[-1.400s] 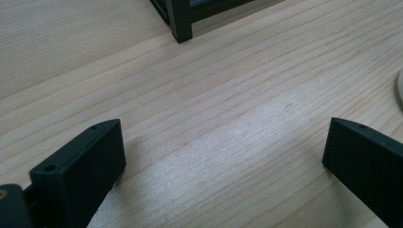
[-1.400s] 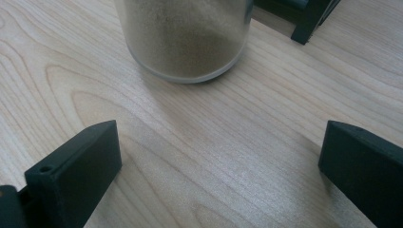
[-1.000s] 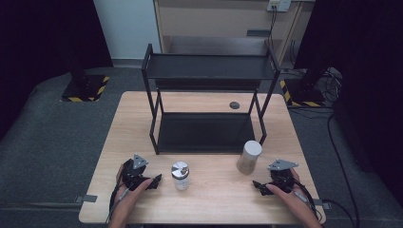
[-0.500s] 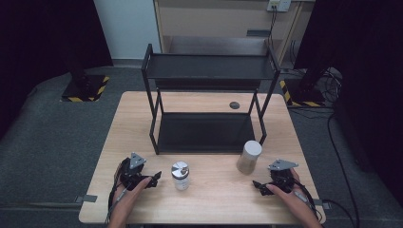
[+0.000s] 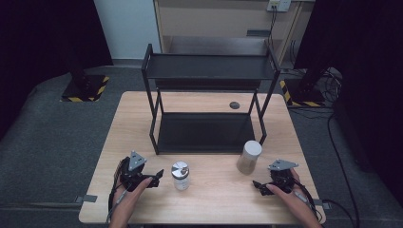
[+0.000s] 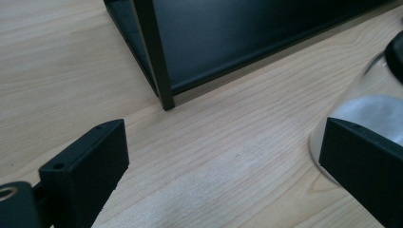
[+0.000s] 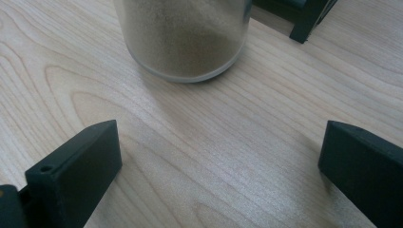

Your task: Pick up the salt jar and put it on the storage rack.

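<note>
Nothing moved, jars (image 5: 180, 175) unlabelled, tools (image 5: 159, 174) open

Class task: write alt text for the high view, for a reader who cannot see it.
Two hand-held grippers, left gripper and right gripper, rest open on a wooden table, each near a jar. A small silver-lidded jar stands by the left one, a taller jar by the right; a black two-tier shelf stands behind.
</note>
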### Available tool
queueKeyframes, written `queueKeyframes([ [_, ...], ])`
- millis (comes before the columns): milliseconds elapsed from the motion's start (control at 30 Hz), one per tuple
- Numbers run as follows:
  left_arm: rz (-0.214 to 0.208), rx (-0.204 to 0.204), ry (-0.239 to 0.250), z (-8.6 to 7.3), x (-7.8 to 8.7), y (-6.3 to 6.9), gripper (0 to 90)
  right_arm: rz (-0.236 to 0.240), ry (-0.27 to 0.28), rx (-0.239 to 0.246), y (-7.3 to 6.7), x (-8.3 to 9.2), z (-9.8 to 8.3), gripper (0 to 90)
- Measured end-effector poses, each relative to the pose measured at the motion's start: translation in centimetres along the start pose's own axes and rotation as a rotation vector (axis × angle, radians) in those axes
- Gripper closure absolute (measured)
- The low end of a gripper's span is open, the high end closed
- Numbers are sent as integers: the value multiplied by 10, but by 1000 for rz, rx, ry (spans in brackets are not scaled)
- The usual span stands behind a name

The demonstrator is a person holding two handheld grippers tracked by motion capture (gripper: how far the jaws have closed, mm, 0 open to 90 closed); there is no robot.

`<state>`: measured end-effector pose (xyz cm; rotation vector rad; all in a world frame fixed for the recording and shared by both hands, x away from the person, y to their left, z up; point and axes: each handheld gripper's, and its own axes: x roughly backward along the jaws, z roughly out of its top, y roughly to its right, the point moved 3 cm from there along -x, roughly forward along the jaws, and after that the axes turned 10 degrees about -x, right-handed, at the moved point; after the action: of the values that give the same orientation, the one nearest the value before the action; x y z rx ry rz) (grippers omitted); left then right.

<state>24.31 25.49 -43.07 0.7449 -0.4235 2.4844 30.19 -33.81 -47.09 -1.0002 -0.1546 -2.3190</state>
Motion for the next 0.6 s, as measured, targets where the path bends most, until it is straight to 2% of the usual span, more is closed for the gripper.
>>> queueKeyframes([
  [267, 27, 14, 29, 3, 9, 3, 13, 0, 0, 0, 0, 0, 0, 14],
  [433, 31, 31, 65, 4, 16, 4, 12, 0, 0, 0, 0, 0, 0, 14],
  [600, 33, 29, 60, 7, 16, 8, 13, 0, 0, 0, 0, 0, 0, 14],
])
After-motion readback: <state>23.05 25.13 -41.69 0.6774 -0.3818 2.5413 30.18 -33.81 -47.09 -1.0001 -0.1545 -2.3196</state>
